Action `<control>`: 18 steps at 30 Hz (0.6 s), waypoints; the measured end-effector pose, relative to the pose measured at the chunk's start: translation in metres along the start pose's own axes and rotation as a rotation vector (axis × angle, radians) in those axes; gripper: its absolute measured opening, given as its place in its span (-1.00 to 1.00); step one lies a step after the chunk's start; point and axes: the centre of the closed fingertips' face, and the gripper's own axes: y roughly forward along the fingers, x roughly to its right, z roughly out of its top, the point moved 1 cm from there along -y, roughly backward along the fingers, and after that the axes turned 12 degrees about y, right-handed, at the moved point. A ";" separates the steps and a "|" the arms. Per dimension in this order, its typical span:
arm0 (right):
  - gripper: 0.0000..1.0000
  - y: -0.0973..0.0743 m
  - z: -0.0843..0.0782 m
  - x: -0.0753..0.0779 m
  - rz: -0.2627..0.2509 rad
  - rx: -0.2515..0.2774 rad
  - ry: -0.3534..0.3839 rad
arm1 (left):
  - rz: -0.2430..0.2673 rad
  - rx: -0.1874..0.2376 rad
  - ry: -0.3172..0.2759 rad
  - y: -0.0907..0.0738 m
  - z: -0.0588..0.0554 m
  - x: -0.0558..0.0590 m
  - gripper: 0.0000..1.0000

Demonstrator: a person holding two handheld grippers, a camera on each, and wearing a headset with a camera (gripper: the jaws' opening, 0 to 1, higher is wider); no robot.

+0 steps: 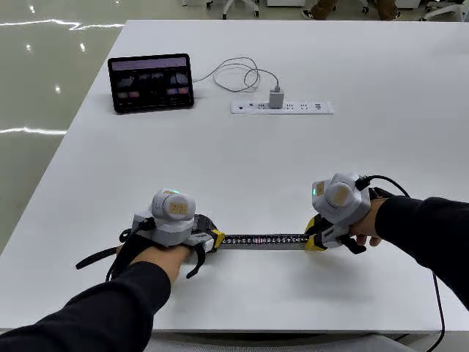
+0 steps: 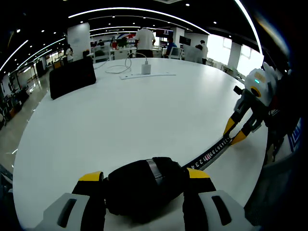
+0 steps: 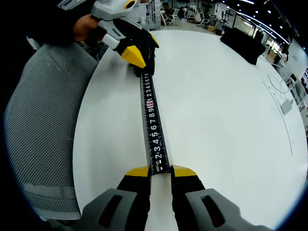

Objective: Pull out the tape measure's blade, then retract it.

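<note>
Resting on white table [image 1: 293, 161]: tape measure [image 2: 144, 185], blade [image 1: 264, 239], tablet [image 1: 151, 81], power strip [image 1: 300, 108]; glossy floor [image 1: 44, 73].

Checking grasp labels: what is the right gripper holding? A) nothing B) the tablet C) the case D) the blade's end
D: the right gripper is shut on the end of the blade, while the left gripper clamps the case.

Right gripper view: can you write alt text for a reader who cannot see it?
The right claw pinches the tip of a black tape measure blade, which stretches flat across the white table to the left claw at the far end. Grey mesh, likely a chair back, lies beside the table edge.
</note>
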 end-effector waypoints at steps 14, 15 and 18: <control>-0.78 0.003 0.005 -0.003 0.007 0.004 0.008 | -0.002 0.001 0.000 0.000 0.000 0.000 0.22; -0.78 0.003 0.005 -0.003 0.007 0.005 0.008 | -0.002 0.000 0.001 0.000 0.000 0.000 0.22; -0.78 0.004 0.007 -0.003 0.007 0.008 0.006 | -0.002 0.001 0.001 0.000 0.000 0.000 0.22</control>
